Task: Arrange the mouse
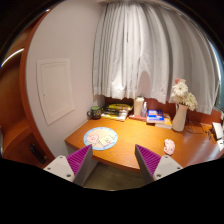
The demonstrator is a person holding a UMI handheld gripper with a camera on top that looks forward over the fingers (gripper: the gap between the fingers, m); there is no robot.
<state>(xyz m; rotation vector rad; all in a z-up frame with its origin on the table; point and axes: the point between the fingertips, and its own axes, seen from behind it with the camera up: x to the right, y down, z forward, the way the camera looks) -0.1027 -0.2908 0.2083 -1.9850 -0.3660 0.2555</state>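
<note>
The gripper [113, 160] hangs level with its two fingers spread wide apart, nothing between them. One purple pad [79, 159] sits at seven o'clock, the other at five o'clock, inner faces turned toward each other.

A: Where does the light come from?

B: Through the white curtain [140, 50] behind the desk [130, 140]. It glows with soft daylight, brightest in the folds just above the desk's far edge.

A: Any glare?

B: A pale streak on the orange wall [12, 60] well away from the curtain, past the white door [55, 85]. The desk top takes an even, warm light with only faint shadows beside the things on it.

A: And sharpness?

B: Soft throughout; small things near the curtain blur together. The wide lens bends the door and wall into curves, more strongly the farther from the curtain.
</note>
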